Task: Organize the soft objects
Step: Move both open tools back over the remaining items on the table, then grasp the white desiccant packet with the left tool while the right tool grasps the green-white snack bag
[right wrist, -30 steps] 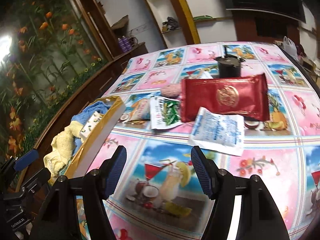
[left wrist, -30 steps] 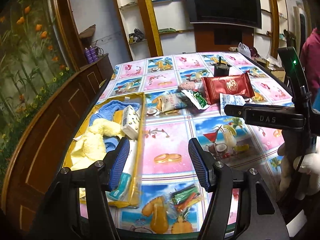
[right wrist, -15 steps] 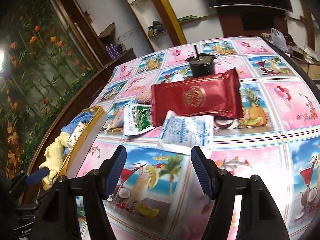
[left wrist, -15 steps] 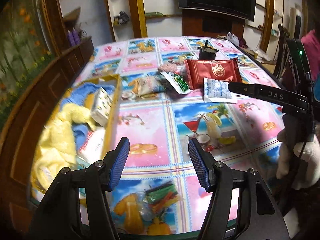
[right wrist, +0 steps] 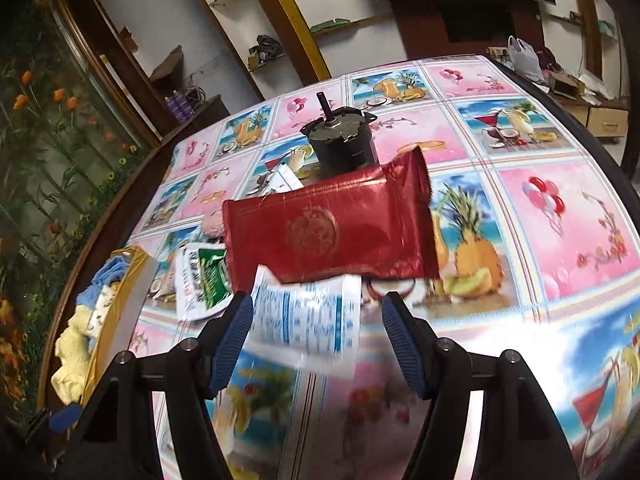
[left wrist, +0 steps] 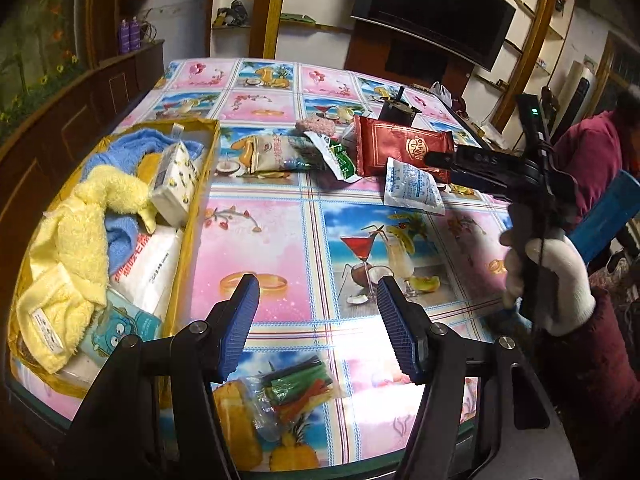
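Observation:
A gold box [left wrist: 200,200] on the left of the table holds a yellow towel [left wrist: 80,240], a blue towel [left wrist: 132,144] and tissue packs [left wrist: 176,184]. My left gripper [left wrist: 318,320] is open over bare tablecloth, right of the box. A clear bag of coloured sticks [left wrist: 292,388] lies below it near the table's front edge. My right gripper [right wrist: 318,328] is open, and a white-and-blue sachet [right wrist: 304,320] lies on the table between its fingers. A red packet [right wrist: 332,232] overlaps the sachet's far edge. A gloved hand [left wrist: 552,280] holds the right gripper [left wrist: 432,158].
A black motor [right wrist: 340,144] stands behind the red packet. A green-and-white packet [right wrist: 200,280], a snack bag [left wrist: 276,156] and a pink soft thing [left wrist: 316,124] lie left of it. A person in a dark red top [left wrist: 588,160] is at the right. The table's rim curves along both sides.
My right gripper has moved forward over the table until the sachet lies between its fingers. My left gripper has tipped and rolled, so the box looks closer. Neither gripper's opening changed.

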